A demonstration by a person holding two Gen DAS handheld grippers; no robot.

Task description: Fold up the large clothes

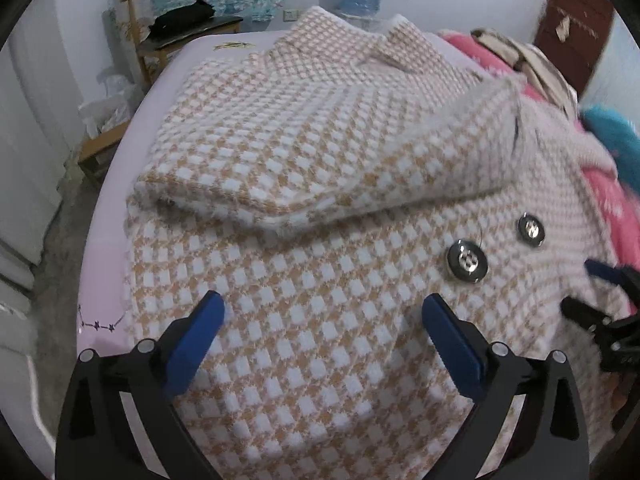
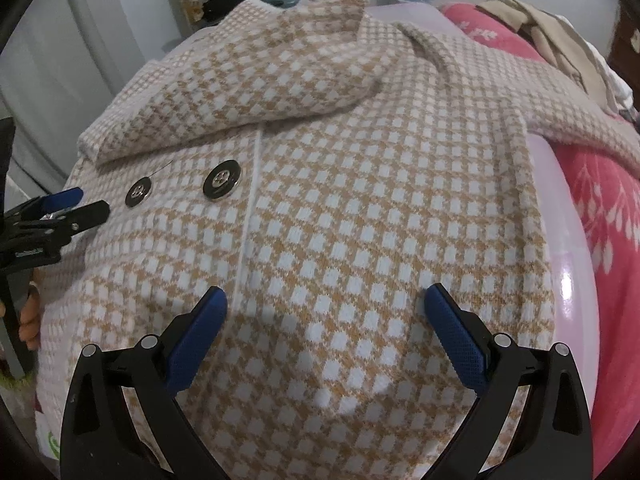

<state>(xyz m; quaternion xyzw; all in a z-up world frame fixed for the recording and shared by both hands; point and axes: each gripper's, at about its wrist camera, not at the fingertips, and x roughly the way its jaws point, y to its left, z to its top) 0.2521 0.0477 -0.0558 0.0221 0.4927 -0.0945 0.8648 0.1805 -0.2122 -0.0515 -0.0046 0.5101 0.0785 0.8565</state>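
A tan and white houndstooth coat (image 1: 304,264) lies spread on a pink bed sheet (image 1: 104,256). One sleeve (image 1: 280,152) is folded across its front. Two silver buttons (image 1: 466,261) sit below the sleeve; they also show in the right wrist view (image 2: 222,181). My left gripper (image 1: 322,310) is open and empty, hovering just over the coat's lower part. My right gripper (image 2: 326,302) is open and empty over the coat (image 2: 360,200) beside its white front edge. The right gripper shows at the left view's right edge (image 1: 600,292), and the left gripper at the right view's left edge (image 2: 76,204).
A pink floral blanket (image 2: 608,200) and piled clothes (image 2: 560,40) lie on the bed's right side. A wooden chair (image 1: 160,28) with a black item stands beyond the bed. White bags (image 1: 108,100) and a low stool sit on the floor at the left.
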